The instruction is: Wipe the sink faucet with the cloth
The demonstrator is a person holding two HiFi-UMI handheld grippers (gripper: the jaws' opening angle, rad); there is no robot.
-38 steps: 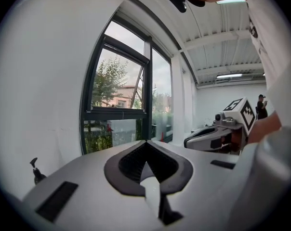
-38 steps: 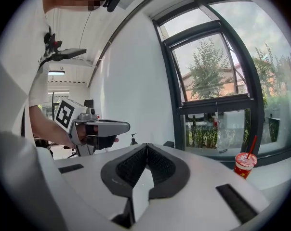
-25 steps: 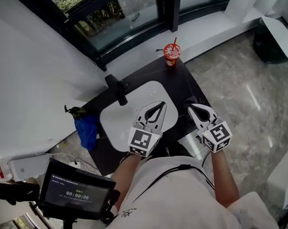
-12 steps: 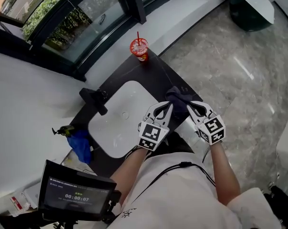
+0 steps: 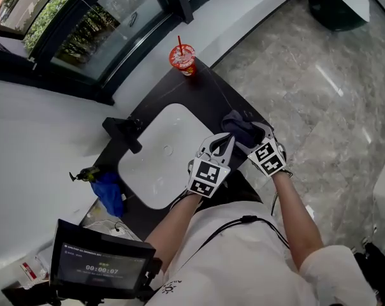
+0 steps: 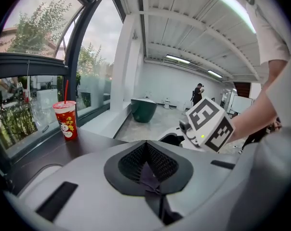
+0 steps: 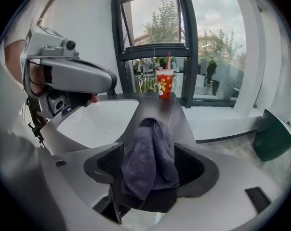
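**Cloth** (image 5: 239,127): dark grey terry, bunched into a soft upright hump, with folds hanging down its near side. I see it resting on the black counter (image 5: 205,101) just right of the sink (image 5: 155,161), near the counter's front right corner. It sits between the jaws of the right gripper (image 5: 252,136). These have just been opening and stand apart round it; I cannot tell whether either pad touches it.

**Faucet** (image 5: 124,132): matte black and blocky. In the head view its spout reaches over the basin's left edge, well apart from the cloth.

**Sink**: white, a rounded rectangle sunk in the counter.
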